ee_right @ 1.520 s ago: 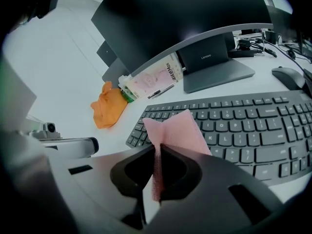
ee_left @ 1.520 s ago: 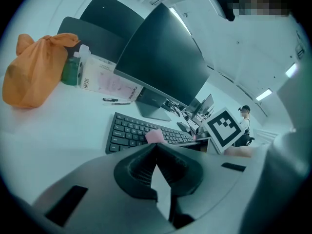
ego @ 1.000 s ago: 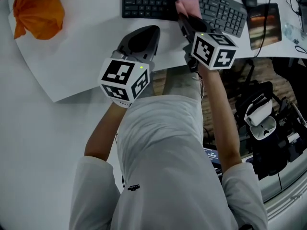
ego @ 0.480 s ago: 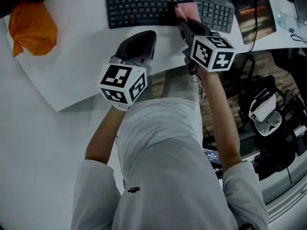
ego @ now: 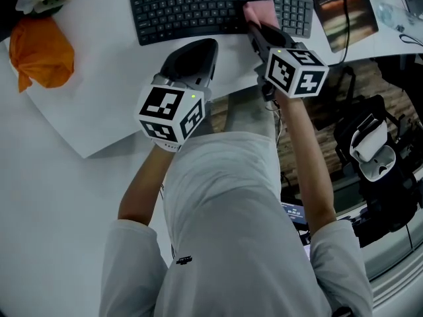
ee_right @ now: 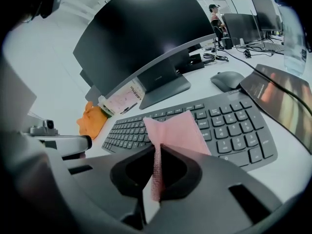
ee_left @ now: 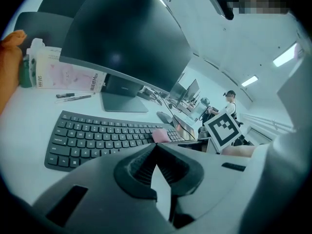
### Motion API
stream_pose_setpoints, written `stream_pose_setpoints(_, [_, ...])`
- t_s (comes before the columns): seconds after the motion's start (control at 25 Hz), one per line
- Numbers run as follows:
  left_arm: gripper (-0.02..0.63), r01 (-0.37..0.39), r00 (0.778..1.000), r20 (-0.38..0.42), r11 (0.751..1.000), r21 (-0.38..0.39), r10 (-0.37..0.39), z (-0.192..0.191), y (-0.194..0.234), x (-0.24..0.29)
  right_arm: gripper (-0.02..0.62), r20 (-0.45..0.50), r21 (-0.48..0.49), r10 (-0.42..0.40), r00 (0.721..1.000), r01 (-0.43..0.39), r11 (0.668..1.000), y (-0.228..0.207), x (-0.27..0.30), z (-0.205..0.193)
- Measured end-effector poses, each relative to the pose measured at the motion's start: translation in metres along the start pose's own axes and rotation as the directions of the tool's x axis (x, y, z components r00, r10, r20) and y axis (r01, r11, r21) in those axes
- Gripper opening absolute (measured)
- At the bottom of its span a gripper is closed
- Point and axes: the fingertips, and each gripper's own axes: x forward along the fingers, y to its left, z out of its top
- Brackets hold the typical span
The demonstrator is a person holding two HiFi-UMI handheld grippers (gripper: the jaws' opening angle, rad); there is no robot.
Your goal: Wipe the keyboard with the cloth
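A white bench point(ego: 79, 84) carries a dark monitor point(ee_right: 141, 38) and, in front of it, a black keyboard point(ego: 192, 10) that runs along the bench's far side in the head view. The left gripper point(ee_left: 156, 147) sits over the bench just short of the keyboard's near edge, its jaws closed tip to tip with nothing between them. The right gripper point(ee_right: 157, 152) is clenched on a pink cloth point(ee_right: 176, 130), which fans out ahead of the jaws onto the keys toward the keyboard's right end, beside the number pad.
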Motion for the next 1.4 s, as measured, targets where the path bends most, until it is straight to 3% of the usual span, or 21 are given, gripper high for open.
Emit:
stream_pose_setpoints(0.72, [0.018,0.021,0.999,-0.031,1.000,0.015,-0.020,-0.002,-0.019,0.027,0.018,0.051,0.042,-0.068,0.996,0.066,0.997,-0.065,-0.039,0.003])
stream_pose_setpoints(1.4, [0.018,0.047,0.998,-0.048,0.998,0.033,-0.045,-0.003,-0.031,0.033,0.018,0.066,0.094,-0.210,0.975,0.204,0.975,-0.119,-0.083,-0.009])
